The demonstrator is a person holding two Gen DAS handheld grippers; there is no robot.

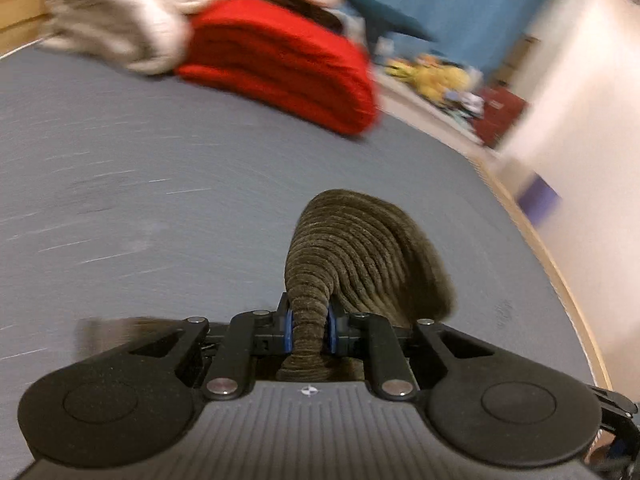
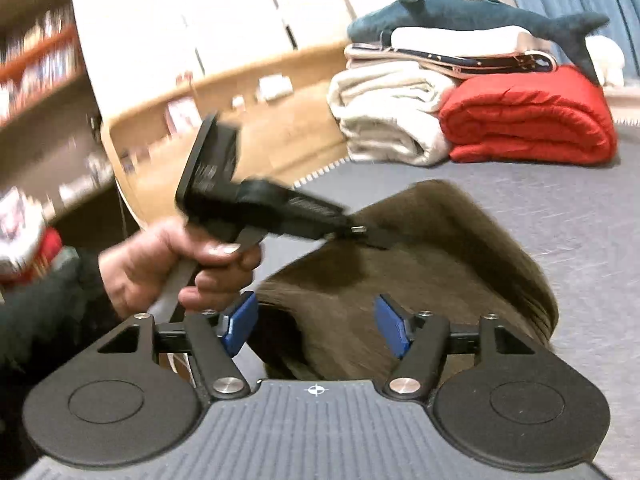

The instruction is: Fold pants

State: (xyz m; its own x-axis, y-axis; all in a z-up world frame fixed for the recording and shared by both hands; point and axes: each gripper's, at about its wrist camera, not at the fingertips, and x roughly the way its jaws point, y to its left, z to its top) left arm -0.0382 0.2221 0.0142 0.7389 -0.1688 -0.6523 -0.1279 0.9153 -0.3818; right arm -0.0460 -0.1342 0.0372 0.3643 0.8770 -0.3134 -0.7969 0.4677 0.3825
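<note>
Grey bed (image 2: 580, 216) runs far to a red blanket (image 2: 528, 120) and cream blanket (image 2: 388, 112), a plush shark (image 2: 480, 12) on top; wide bare room between. Brown corduroy pants (image 2: 400, 264) lie near. Left gripper (image 1: 310, 328) clenches a bunched pants edge; right gripper (image 2: 316, 326) stands released above them.

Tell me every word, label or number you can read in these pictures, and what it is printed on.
No text can be read in either picture.
Shelf items: boxes or book spines, too blurred to read.
Left gripper: raised ridges on its body, no legible lettering.
Right gripper: only a small crosshair mark, a symbol, not letters.
Brown pants, red blanket, toy shark: no labels visible.
</note>
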